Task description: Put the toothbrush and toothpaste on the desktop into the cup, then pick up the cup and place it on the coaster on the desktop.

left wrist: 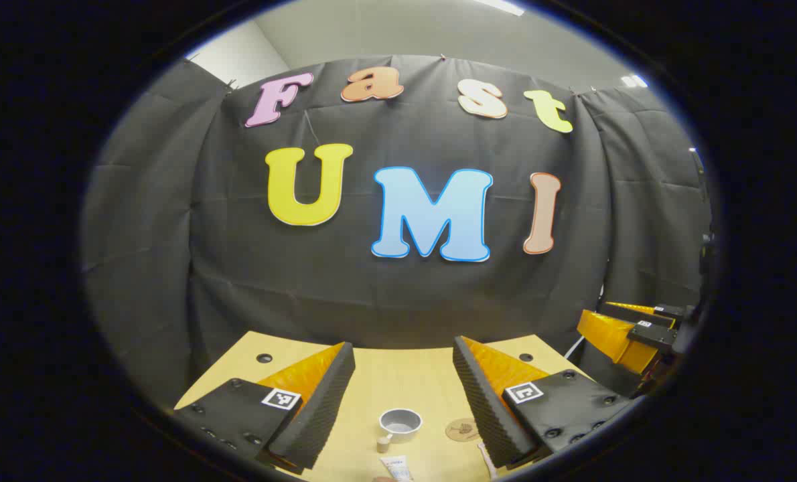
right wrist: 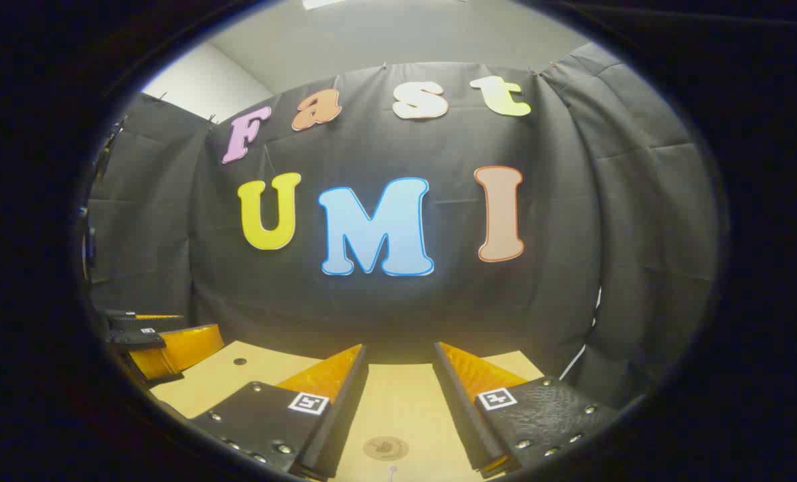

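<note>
In the left gripper view the left gripper point(left wrist: 404, 385) hangs with fingers wide, holding nothing. The cup point(left wrist: 400, 422) stands on the desk point(left wrist: 398, 375) low between them. The toothpaste point(left wrist: 396, 467) lies at the bottom edge, its long axis running up the frame toward the cup; the toothbrush point(left wrist: 486, 460) lies lower right, the coaster point(left wrist: 461, 429) beside the cup. The right gripper point(right wrist: 398, 391), also wide and empty, frames the coaster point(right wrist: 385, 447). The left looks nearer the toothpaste.

cup point(left wrist: 400, 422) upright, empty | coaster point(left wrist: 462, 429) beside | toothpaste point(left wrist: 396, 467) near | toothbrush point(left wrist: 486, 460)
</note>
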### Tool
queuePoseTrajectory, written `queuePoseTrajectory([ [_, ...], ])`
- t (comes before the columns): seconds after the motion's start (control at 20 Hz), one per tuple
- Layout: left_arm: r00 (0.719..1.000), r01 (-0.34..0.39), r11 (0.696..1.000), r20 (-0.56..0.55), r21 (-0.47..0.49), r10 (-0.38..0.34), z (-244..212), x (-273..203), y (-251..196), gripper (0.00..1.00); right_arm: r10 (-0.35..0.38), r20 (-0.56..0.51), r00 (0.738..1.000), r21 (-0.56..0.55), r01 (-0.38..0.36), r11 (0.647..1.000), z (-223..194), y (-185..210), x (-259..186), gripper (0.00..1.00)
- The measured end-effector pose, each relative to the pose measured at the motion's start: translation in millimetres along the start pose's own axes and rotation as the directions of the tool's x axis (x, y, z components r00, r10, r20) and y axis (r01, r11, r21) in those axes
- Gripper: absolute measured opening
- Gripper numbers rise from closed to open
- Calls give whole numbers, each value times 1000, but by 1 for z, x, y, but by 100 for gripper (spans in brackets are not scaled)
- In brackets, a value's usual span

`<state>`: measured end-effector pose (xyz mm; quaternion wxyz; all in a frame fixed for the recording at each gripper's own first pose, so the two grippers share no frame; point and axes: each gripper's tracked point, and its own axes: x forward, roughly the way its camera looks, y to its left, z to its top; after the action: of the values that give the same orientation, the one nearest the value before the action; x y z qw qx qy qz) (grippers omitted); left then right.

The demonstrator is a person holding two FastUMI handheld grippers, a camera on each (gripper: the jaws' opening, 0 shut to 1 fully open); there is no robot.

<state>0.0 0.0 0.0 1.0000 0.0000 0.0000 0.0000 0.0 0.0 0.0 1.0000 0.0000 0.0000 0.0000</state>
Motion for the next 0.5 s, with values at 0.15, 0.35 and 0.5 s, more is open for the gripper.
queuePoseTrajectory([
  [0.15, 1000, -4, 1000, -29, -4, 4, -9, 7, 1, 99, -4, -20, 1000, -6, 4, 1000, -5, -2, 3, 66],
  [0.35, 997, 1, 1000, -75, -27, -3, -21, 13, 0, 99, -3, -61, 998, -7, 3, 1000, -16, -4, 9, 66],
  [0.5, 996, 2, 1000, -92, -29, -5, -26, 16, 0, 100, 1, -77, 997, -14, -2, 1000, -22, -3, 12, 62],
])
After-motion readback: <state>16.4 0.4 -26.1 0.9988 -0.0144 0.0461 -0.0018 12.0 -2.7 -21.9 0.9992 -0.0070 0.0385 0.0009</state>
